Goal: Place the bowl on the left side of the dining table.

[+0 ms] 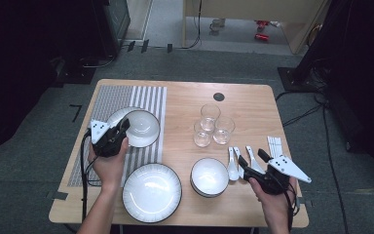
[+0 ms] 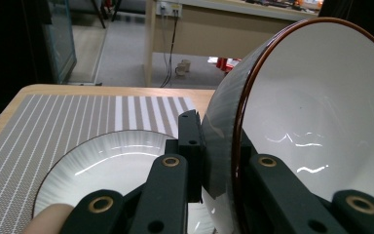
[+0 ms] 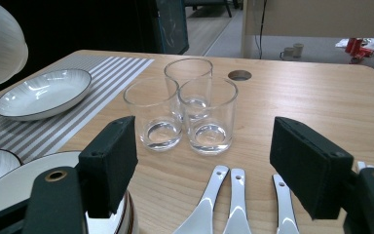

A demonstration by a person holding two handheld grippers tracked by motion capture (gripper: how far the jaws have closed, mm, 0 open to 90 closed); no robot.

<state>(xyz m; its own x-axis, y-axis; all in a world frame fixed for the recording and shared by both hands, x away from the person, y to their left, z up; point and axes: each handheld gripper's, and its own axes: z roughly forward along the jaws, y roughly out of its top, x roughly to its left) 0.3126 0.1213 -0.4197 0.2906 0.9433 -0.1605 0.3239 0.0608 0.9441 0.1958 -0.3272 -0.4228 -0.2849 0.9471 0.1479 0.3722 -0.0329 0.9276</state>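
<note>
My left gripper (image 1: 124, 127) is shut on the rim of a white bowl with a dark outside (image 1: 143, 127), over the striped placemat (image 1: 126, 95). In the left gripper view the bowl (image 2: 316, 107) is tilted on its side, its wall clamped between the jaws. A white ribbed plate (image 2: 102, 163) lies on the mat just below it. My right gripper (image 1: 251, 157) stands open at the front right, just behind three white spoons (image 1: 233, 165). In the right gripper view nothing is between the jaws of the right gripper (image 3: 209, 161), with the spoons (image 3: 233, 200) below and three empty glasses (image 3: 185, 107) ahead.
A large ribbed plate (image 1: 152, 191) sits at the front edge, with a stack of bowls (image 1: 209, 176) to its right. The glasses (image 1: 209, 127) cluster mid-table. White sticks (image 1: 274, 145) lie near the right edge. A round cable hole (image 1: 218, 96) is at the back.
</note>
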